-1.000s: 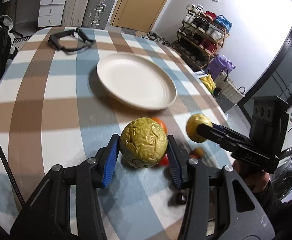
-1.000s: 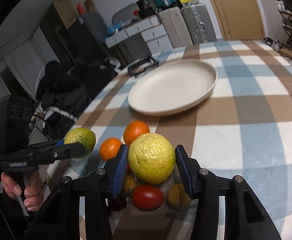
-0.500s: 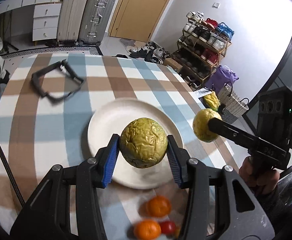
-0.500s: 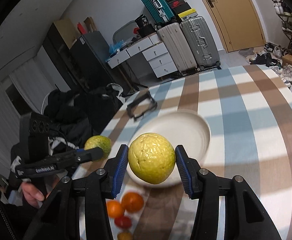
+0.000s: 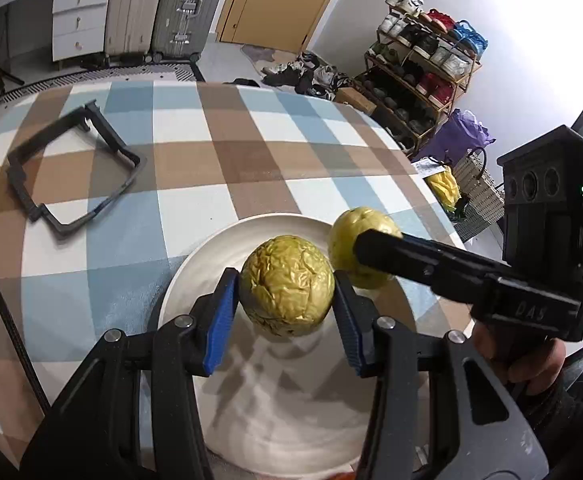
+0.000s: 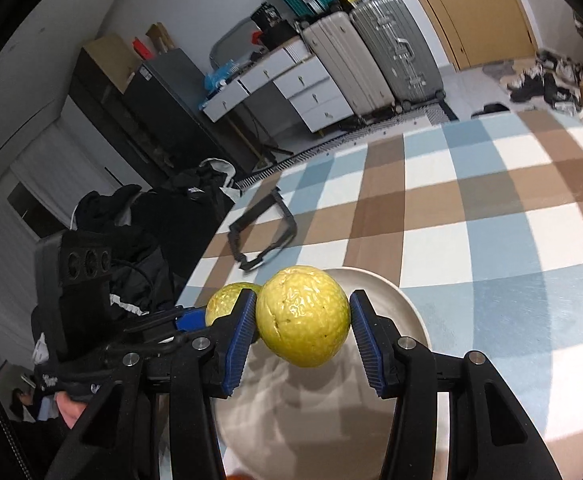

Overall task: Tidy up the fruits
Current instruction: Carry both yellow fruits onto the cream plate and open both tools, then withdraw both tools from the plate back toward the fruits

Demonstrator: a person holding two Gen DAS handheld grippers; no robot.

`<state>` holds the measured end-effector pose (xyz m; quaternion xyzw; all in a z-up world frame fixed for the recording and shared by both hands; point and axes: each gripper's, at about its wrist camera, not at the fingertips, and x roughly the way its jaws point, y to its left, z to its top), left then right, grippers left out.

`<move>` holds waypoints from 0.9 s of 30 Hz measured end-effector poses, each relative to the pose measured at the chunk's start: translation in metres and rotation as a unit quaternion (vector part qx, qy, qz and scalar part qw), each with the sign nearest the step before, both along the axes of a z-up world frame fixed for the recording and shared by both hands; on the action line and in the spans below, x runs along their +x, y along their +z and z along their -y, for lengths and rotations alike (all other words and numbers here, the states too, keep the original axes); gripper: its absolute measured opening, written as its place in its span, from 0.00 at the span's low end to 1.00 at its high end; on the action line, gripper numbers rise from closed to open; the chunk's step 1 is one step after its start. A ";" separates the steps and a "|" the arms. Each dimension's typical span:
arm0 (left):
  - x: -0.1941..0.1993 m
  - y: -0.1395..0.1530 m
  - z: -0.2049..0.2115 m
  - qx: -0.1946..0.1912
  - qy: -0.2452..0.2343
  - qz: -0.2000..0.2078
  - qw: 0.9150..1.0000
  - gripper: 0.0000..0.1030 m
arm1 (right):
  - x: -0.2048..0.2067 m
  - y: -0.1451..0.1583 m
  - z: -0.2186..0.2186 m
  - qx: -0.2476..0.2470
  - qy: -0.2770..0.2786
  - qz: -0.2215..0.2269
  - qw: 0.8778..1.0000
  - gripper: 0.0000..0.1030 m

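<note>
My left gripper (image 5: pixel 287 298) is shut on a wrinkled yellow-green fruit (image 5: pixel 287 284) and holds it above the white plate (image 5: pixel 211 252). My right gripper (image 6: pixel 302 326) is shut on a smoother yellow fruit (image 6: pixel 302 320), also above the plate (image 6: pixel 395 292). The two fruits hang side by side: the right gripper's fruit (image 5: pixel 355 240) shows just right of the left one, and the left gripper's fruit (image 6: pixel 225 304) shows just left of the right one. The plate holds no fruit where it is visible.
The table has a blue, brown and white checked cloth (image 5: pixel 195 152). A black square frame (image 5: pixel 71 172) lies at its far left. Suitcases (image 5: pixel 163 8), drawers and a shoe rack (image 5: pixel 423 60) stand beyond the table. A sliver of orange shows at the bottom edge (image 6: pixel 237 476).
Both grippers carried their fruits forward from the pile of oranges and small fruits to above the plate. The pile has dropped out of view below.
</note>
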<state>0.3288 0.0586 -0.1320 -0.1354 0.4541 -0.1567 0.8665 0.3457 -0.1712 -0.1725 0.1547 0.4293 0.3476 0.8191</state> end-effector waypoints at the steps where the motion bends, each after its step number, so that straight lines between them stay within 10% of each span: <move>1: 0.002 -0.004 0.000 0.003 -0.001 -0.003 1.000 0.42 | 0.004 -0.005 -0.003 -0.005 0.000 -0.005 1.000 0.48; 19: 0.020 -0.018 -0.004 0.005 0.023 -0.014 1.000 0.44 | 0.022 -0.031 -0.013 -0.010 -0.031 -0.030 0.999 0.52; 27: -0.017 0.017 -0.002 0.048 0.047 0.021 0.998 0.63 | -0.005 0.004 0.007 -0.010 -0.057 0.004 0.998 0.65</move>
